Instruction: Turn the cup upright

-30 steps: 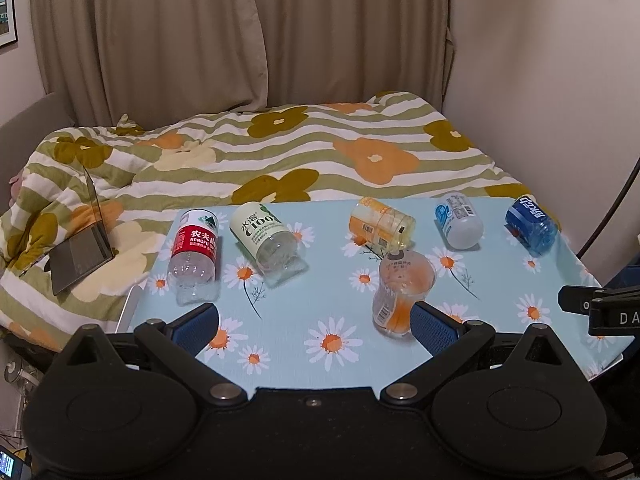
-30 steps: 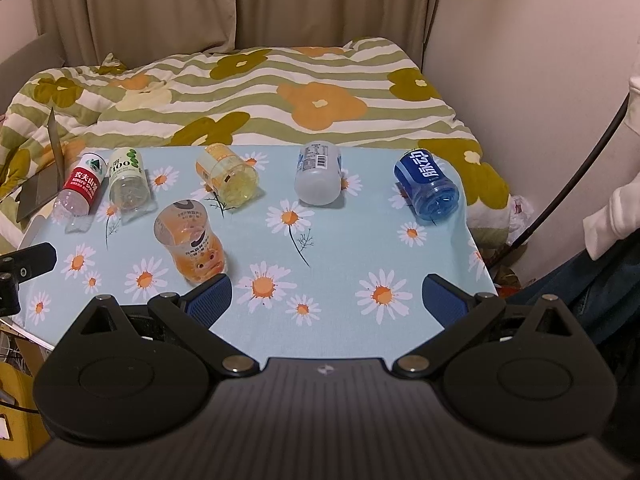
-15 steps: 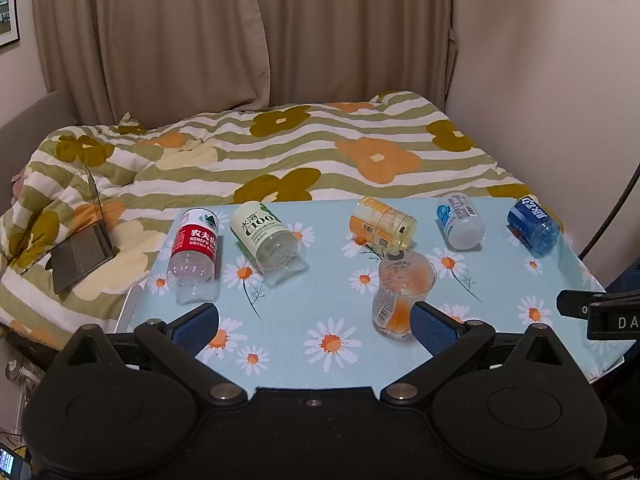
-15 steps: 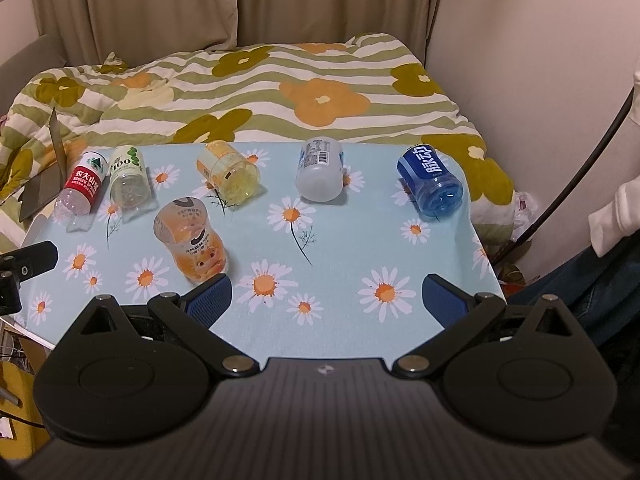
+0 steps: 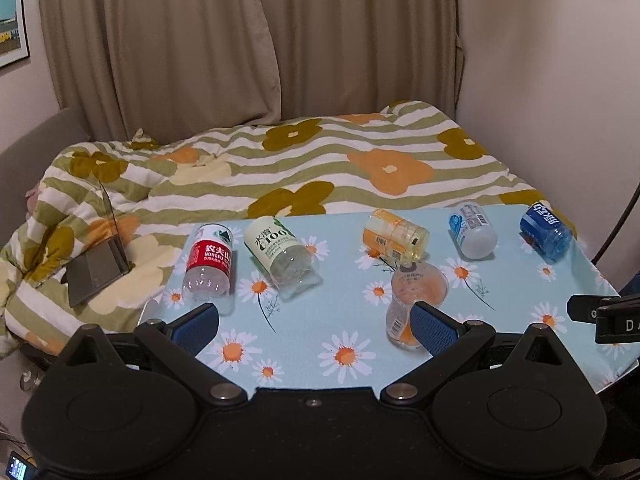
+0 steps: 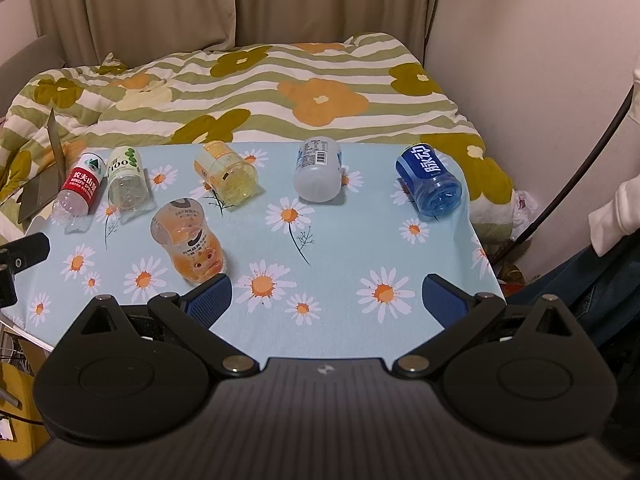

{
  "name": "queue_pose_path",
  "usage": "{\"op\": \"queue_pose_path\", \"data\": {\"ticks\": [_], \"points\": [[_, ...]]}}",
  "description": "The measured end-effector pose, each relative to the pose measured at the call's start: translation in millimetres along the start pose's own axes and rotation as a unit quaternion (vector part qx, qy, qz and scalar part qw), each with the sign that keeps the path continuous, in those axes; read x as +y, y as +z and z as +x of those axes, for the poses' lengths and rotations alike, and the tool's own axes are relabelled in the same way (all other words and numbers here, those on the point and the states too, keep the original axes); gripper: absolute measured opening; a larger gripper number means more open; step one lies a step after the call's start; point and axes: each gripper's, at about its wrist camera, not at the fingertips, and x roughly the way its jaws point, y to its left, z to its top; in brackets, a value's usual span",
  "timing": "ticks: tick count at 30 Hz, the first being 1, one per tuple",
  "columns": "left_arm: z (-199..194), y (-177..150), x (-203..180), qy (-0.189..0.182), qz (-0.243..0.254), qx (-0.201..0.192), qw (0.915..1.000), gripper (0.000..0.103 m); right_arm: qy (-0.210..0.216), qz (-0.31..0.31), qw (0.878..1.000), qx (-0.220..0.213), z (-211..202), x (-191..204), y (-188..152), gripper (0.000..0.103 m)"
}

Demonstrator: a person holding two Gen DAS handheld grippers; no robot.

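Several cut-bottle cups lie on their sides on a daisy-print table [image 5: 352,320]. From the left: a red-label cup [image 5: 210,266], a green-label cup [image 5: 282,252], a yellow cup [image 5: 396,236], a white cup [image 5: 472,230] and a blue cup [image 5: 546,230]. An orange cup [image 5: 414,300] stands mouth up in front of them. My left gripper [image 5: 314,320] is open above the near edge, its right finger beside the orange cup. My right gripper [image 6: 326,300] is open and empty, with the orange cup [image 6: 188,236] just beyond its left finger and the blue cup [image 6: 430,180] far right.
A bed with a striped flower quilt [image 5: 280,168] lies behind the table. A laptop [image 5: 96,264] sits on the quilt at the left. A wall and a black cable [image 6: 580,168] stand at the right, near a person's sleeve [image 6: 616,216].
Both grippers have shifted slightly and the views sit a little lower. The cups have not moved.
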Motion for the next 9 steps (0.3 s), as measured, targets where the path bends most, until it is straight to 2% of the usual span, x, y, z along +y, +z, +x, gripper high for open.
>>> {"op": "queue_pose_path", "data": {"ticks": [9], "points": [[0.9,-1.7,1.9,-0.008,-0.007,0.0,0.9999,0.103,0.003,-0.002,1.0,-0.001,2.6,0.5,1.3,0.103]]}}
